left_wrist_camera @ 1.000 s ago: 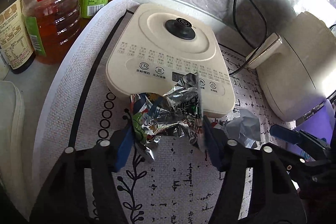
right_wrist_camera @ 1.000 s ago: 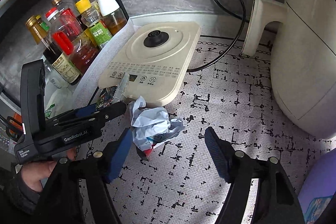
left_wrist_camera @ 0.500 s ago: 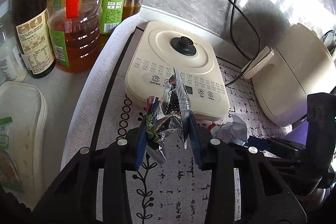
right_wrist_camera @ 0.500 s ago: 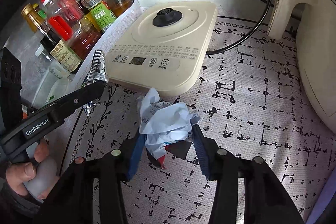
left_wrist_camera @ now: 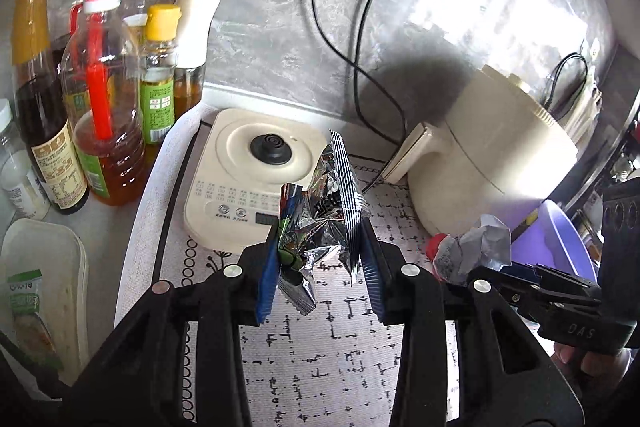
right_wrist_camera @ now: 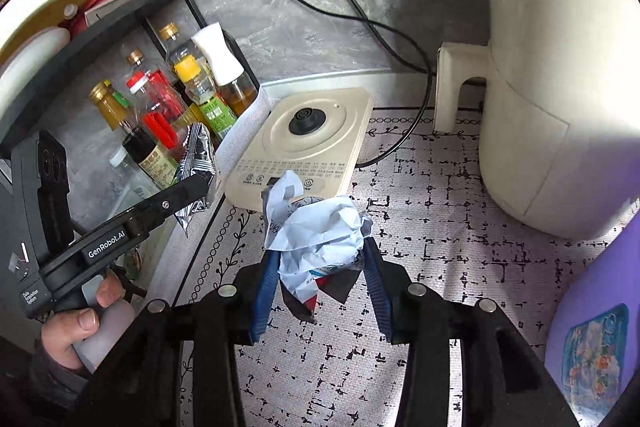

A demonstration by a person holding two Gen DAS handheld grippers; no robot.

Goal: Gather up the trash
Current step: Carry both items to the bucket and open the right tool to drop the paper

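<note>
Grey marble wall (left_wrist_camera: 280,27), patterned counter mat (left_wrist_camera: 320,367).

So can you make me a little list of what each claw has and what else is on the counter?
left claw: shut on a crumpled silver foil wrapper, held above the mat
right claw: shut on a crumpled paper wad
mat: white with black marks
cream base: flat, black knob on top
cream pot: right of the base
bottles: standing at the left
purple bowl: far right

Left gripper (left_wrist_camera: 320,267): jaws narrowed, now clamping crumpled silver foil wrapper (left_wrist_camera: 320,223), lifted off mat | Right gripper (right_wrist_camera: 320,287): jaws narrowed, now clamping crumpled pale-blue paper wad (right_wrist_camera: 316,239), lifted
</note>
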